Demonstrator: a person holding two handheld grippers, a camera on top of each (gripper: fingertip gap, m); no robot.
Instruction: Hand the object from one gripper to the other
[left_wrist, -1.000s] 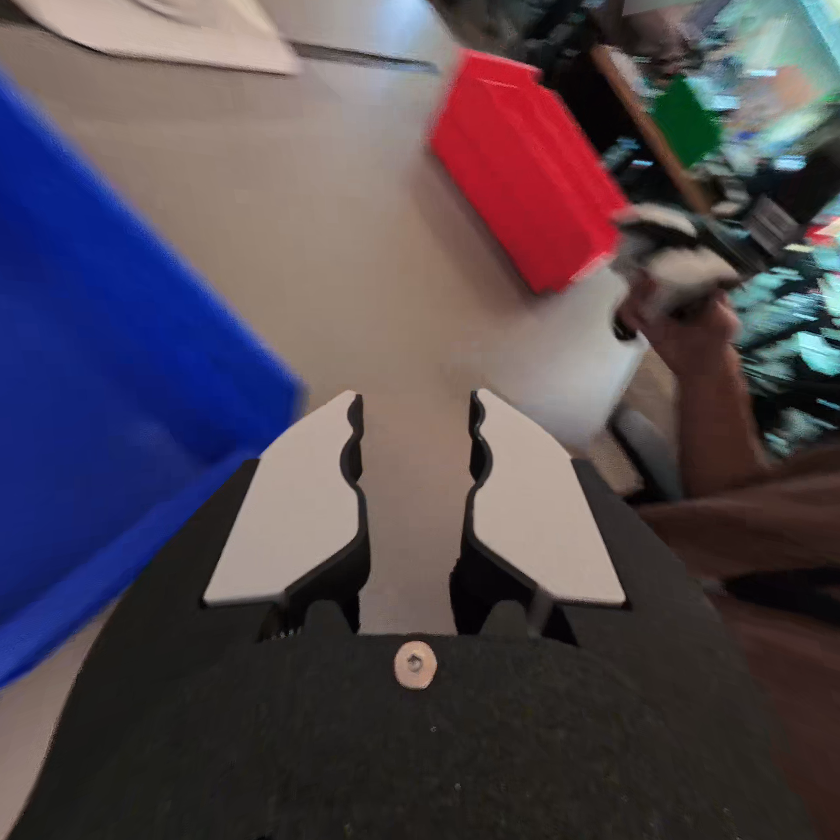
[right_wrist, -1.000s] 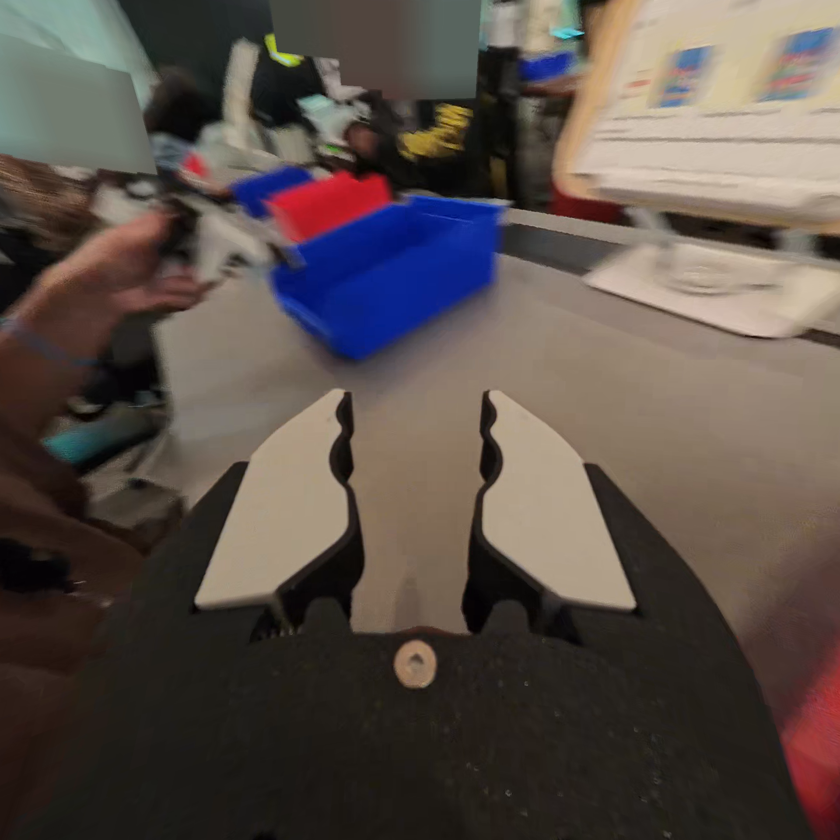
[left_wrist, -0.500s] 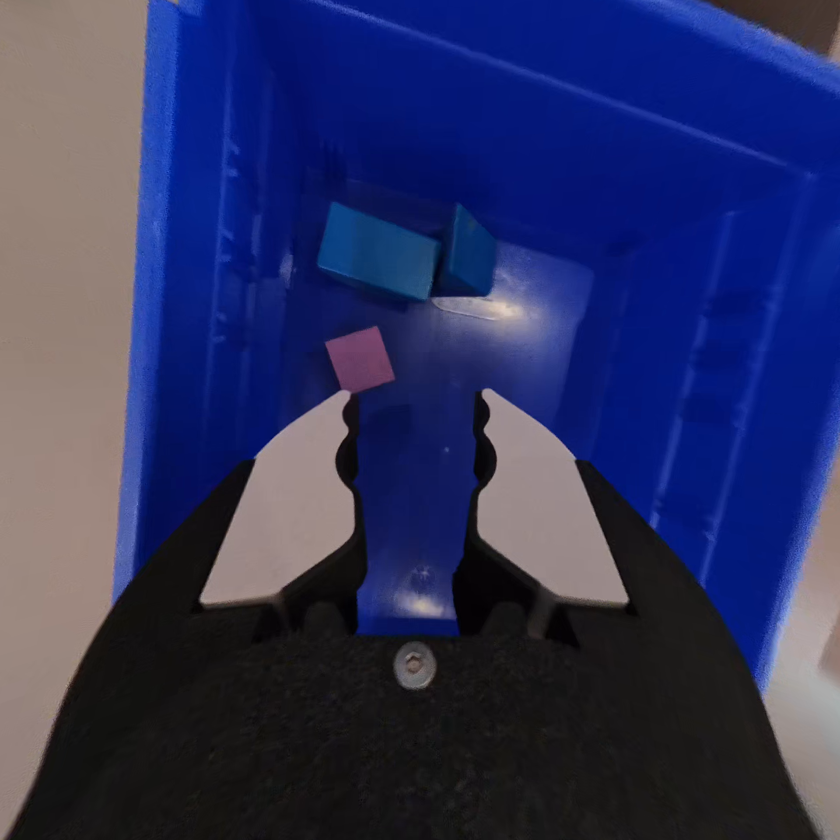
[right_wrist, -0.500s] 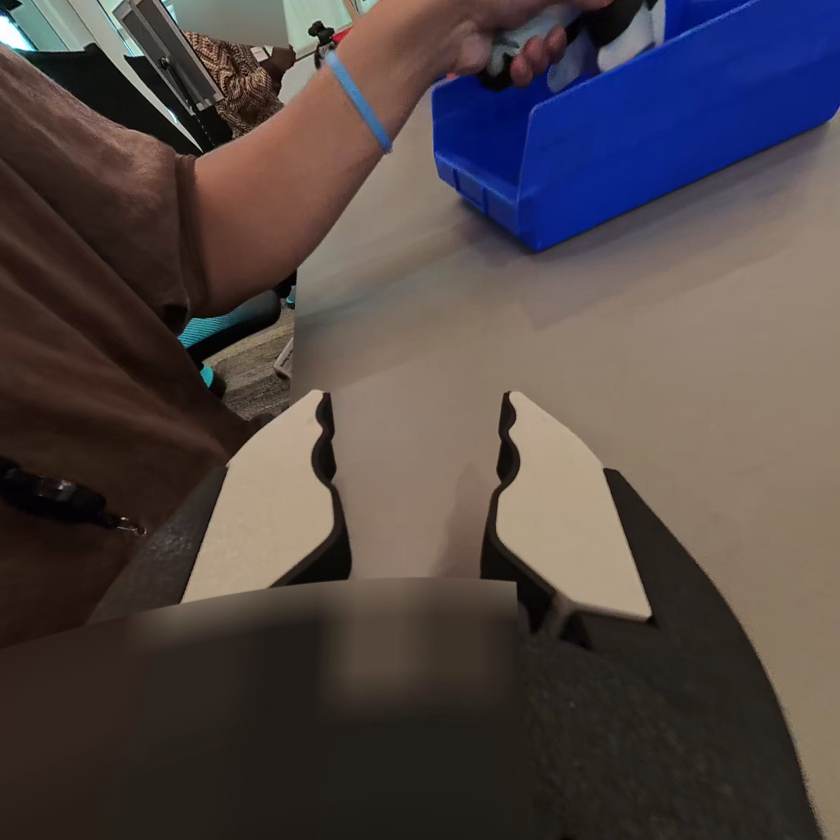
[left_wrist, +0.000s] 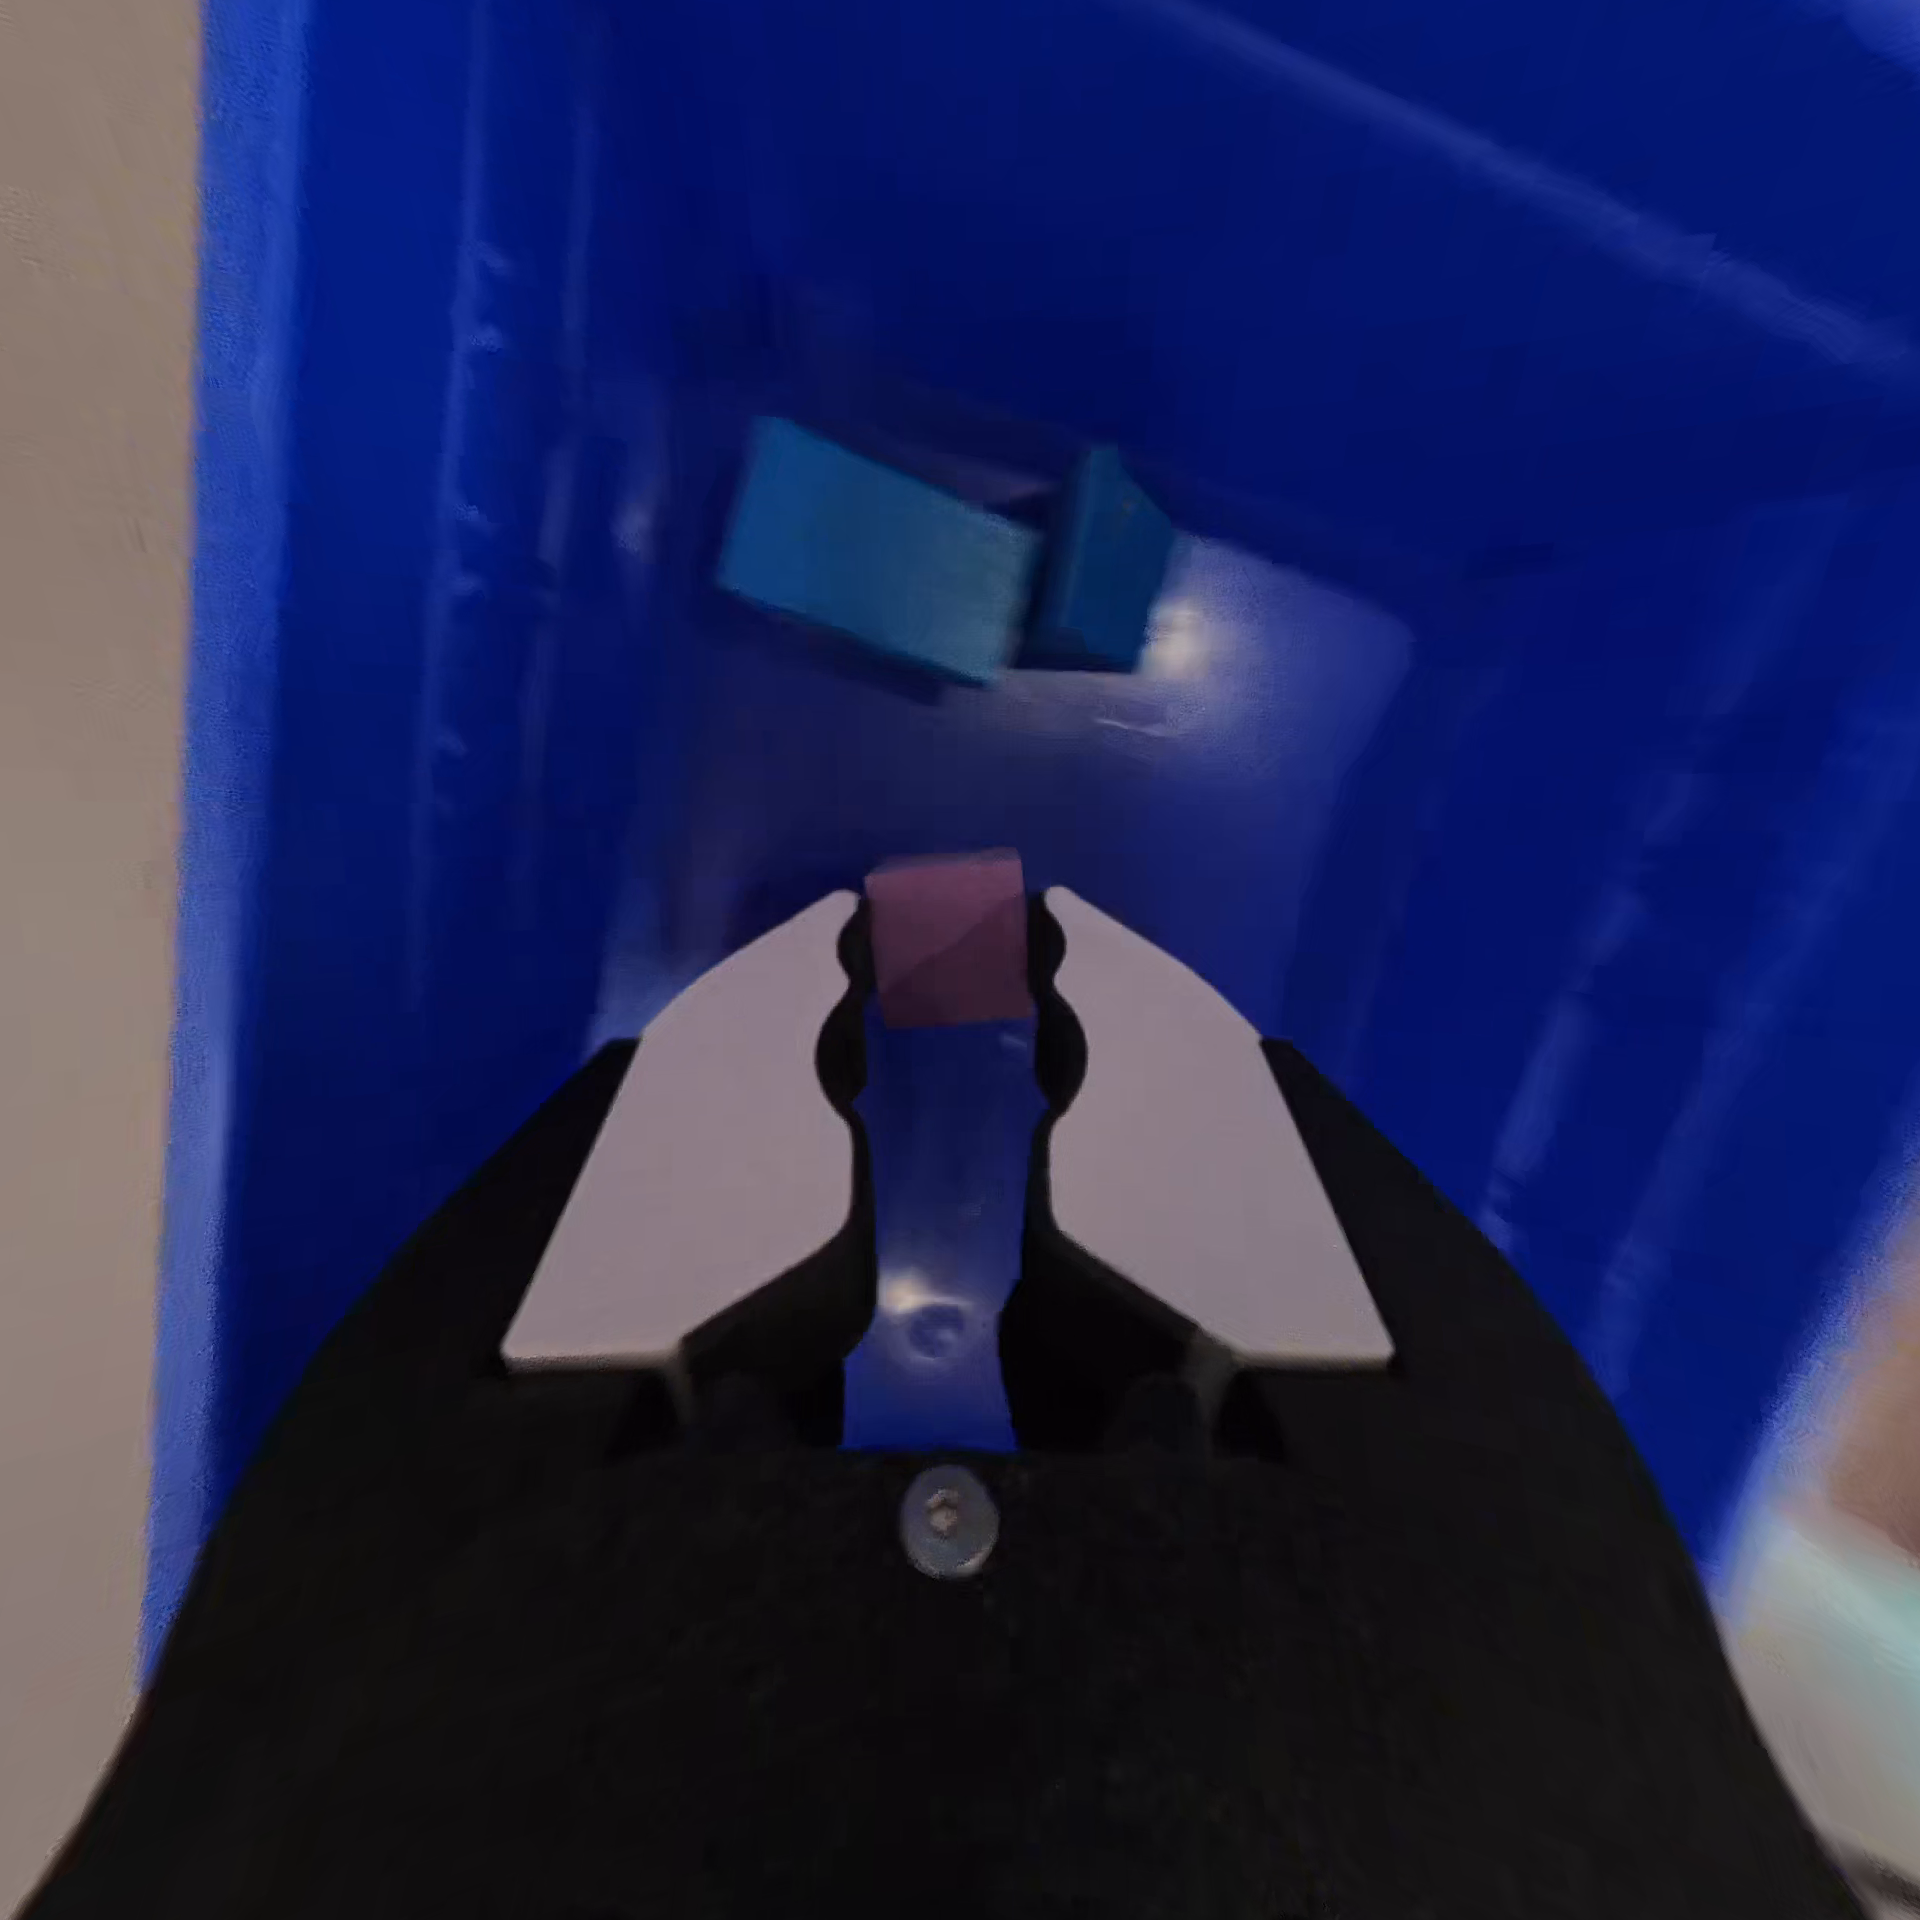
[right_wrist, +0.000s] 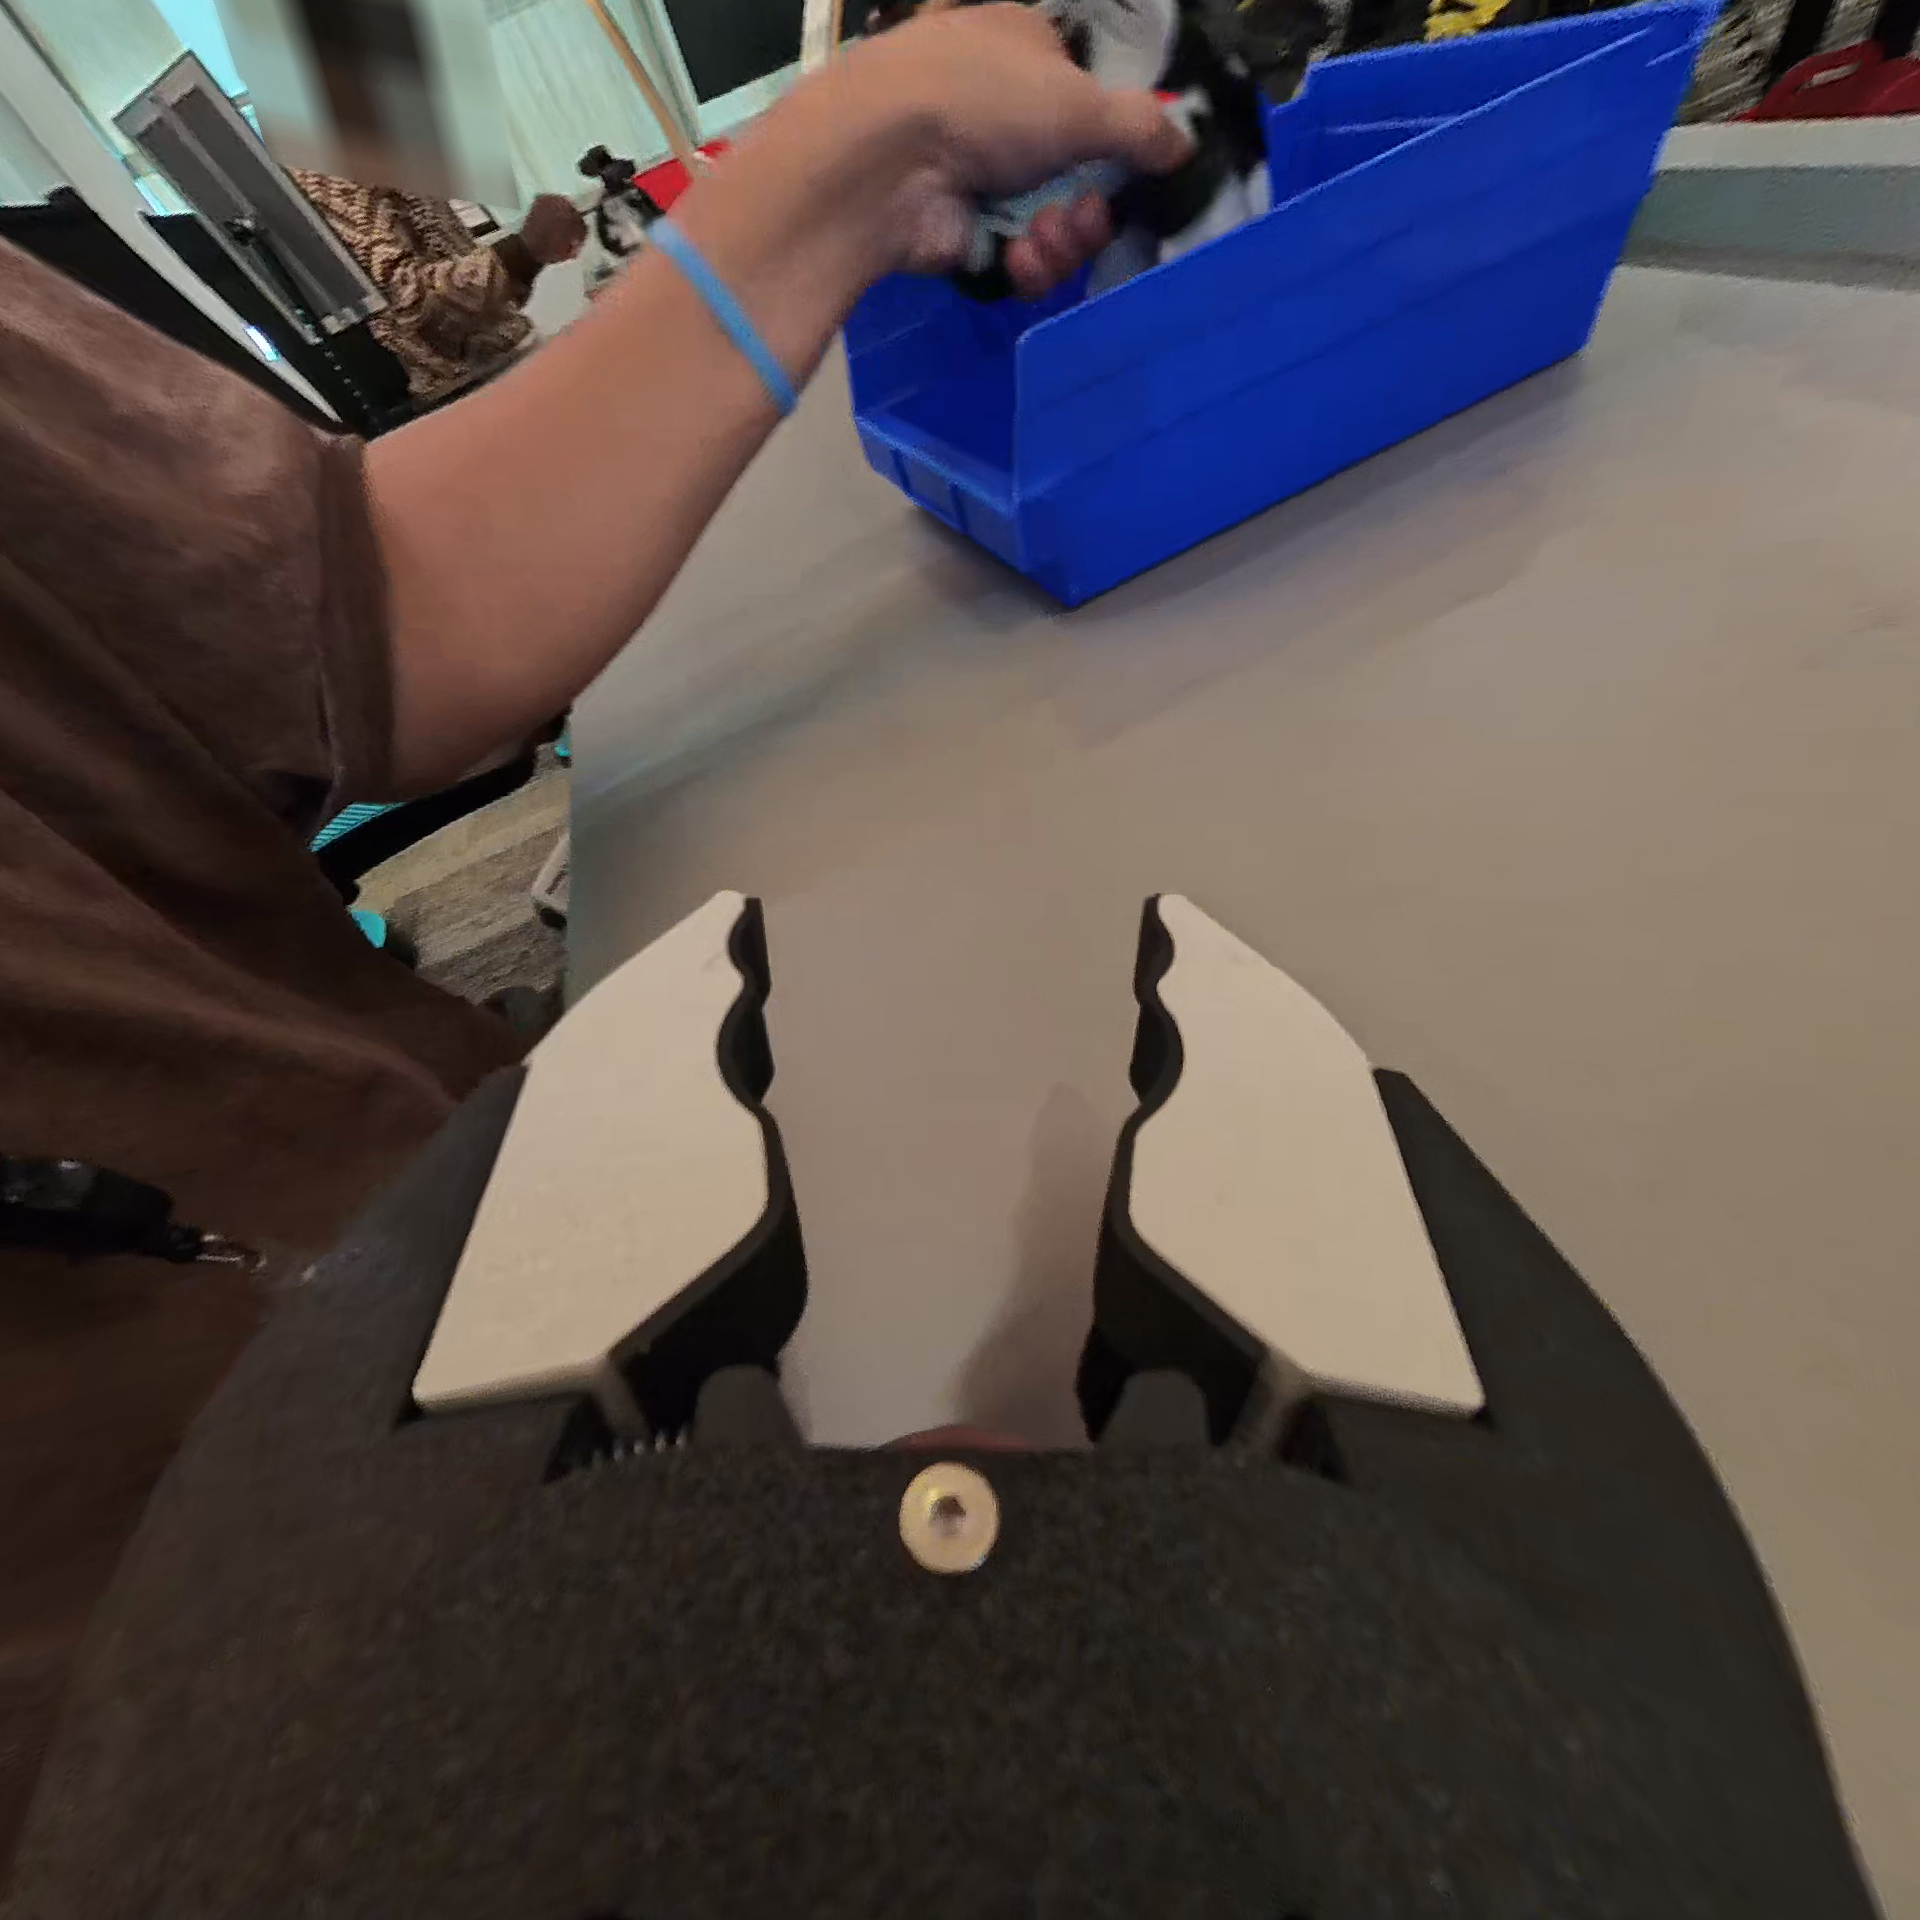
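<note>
Left hand-held gripper (left_wrist: 951, 914) pinches purple cube (left_wrist: 951, 940) inside blue bin (left_wrist: 343, 727); right hand-held gripper (right_wrist: 951, 925) wide, empty.

The left tongs (left_wrist: 951, 902), apart half a second ago, have closed on the purple cube (left_wrist: 948, 940).

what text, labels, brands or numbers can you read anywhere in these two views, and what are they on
None can be read in either view.
Blue plastic bin: ribbed walls only, no label showing.
Small purple cube in the left tongs: plain faces.
Two teal rectangular blocks in the bin: plain.
Right tongs: open, unmarked white pads over the grey tabletop.
Background items in the right wrist view: too blurred to tell.
</note>
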